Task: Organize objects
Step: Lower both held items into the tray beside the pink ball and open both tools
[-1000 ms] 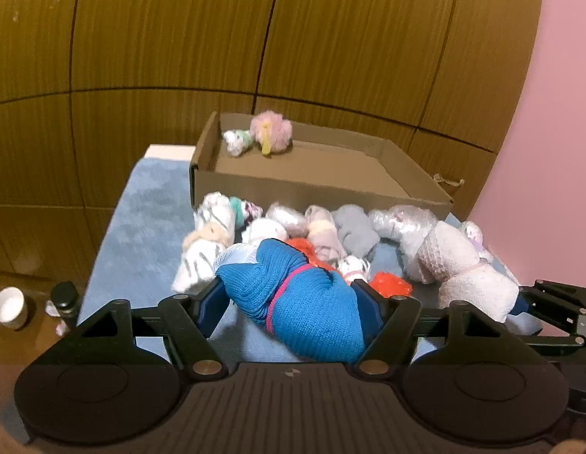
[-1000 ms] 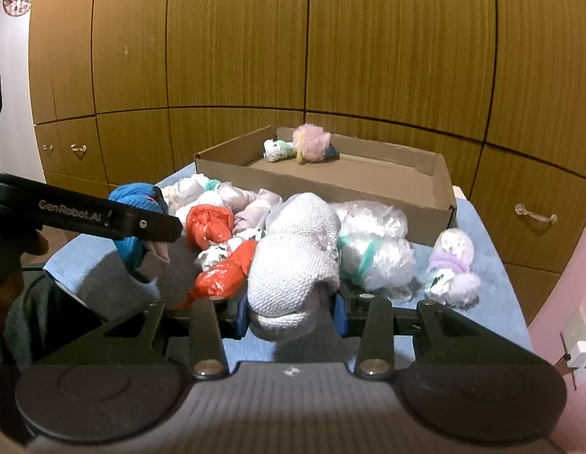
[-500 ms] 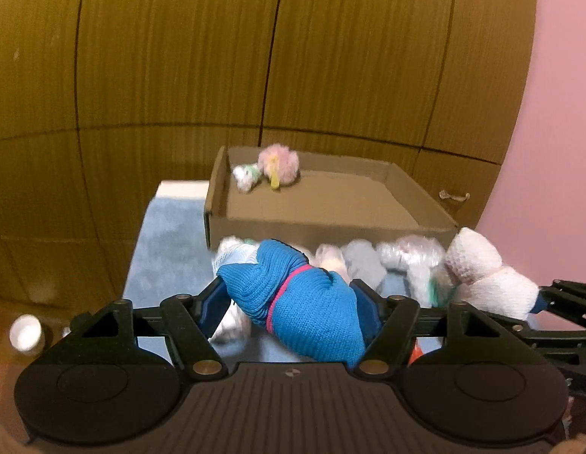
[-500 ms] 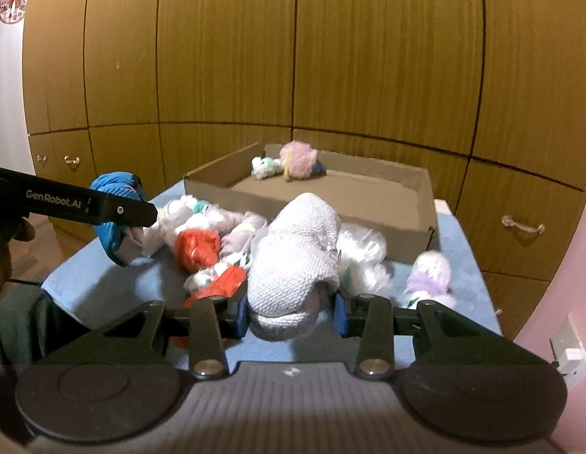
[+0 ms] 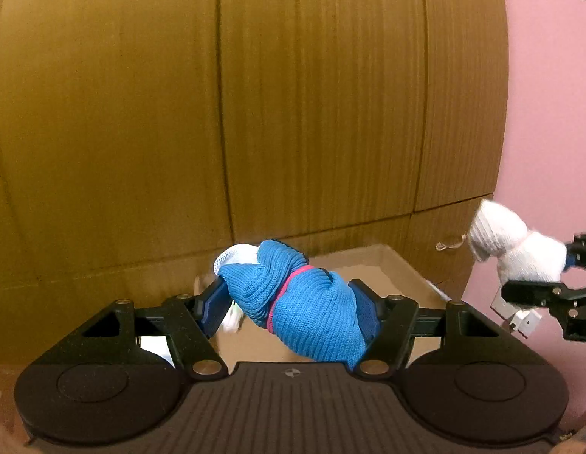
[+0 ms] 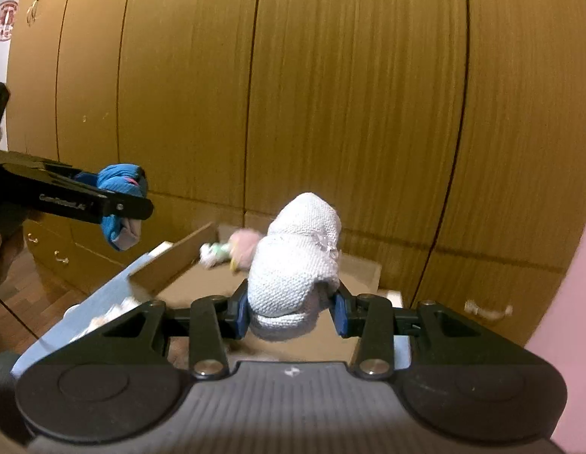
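The left gripper (image 5: 293, 302) clenches a blue sock roll (image 5: 304, 306); the right gripper (image 6: 291, 310) clenches a white one (image 6: 293, 265). Both hang above the cardboard box (image 6: 172, 261), which lies just ahead and below.

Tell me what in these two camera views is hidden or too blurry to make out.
- Left view: the blue sock bundle in the left claw hides most of the cardboard box.
- Right view: the white bundle in the right claw covers the box floor; the pink toy is motion-blurred.
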The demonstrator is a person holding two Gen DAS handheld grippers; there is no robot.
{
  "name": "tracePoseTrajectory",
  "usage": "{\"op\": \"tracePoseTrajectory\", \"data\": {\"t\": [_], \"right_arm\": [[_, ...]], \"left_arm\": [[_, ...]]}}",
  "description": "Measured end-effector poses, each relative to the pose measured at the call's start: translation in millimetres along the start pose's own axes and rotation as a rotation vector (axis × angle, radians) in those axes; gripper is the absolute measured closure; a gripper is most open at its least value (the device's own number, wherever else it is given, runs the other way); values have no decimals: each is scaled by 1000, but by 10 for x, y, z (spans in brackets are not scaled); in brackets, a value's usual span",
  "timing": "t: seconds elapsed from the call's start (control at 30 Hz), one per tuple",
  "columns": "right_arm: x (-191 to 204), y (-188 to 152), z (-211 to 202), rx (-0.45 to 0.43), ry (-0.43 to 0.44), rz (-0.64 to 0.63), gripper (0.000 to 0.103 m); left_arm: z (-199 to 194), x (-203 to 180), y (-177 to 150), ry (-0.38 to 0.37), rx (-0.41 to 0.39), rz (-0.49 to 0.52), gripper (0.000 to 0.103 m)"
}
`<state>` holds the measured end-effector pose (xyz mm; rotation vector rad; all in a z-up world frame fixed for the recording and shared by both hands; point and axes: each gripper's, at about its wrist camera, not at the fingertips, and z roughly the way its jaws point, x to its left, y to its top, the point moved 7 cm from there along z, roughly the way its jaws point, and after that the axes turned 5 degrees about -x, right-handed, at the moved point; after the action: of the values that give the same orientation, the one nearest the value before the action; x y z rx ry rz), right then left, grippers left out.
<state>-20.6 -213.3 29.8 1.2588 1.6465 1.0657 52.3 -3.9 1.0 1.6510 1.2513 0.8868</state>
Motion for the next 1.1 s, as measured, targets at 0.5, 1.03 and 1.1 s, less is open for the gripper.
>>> {"op": "tracePoseTrajectory", "data": {"t": [0.5,1.03,1.1], "right_arm": [[-120,-210,1812,210,98,-82,65],[158,-837,2941,435,243,-198,63],[180,-885,2986,450,253,-196,62]], "left_arm": [[1859,-132,-265,-177,211,258,31],[2588,5,-680,-293,305,528,29],[2607,-5,-708,-297,306,558,28]]}}
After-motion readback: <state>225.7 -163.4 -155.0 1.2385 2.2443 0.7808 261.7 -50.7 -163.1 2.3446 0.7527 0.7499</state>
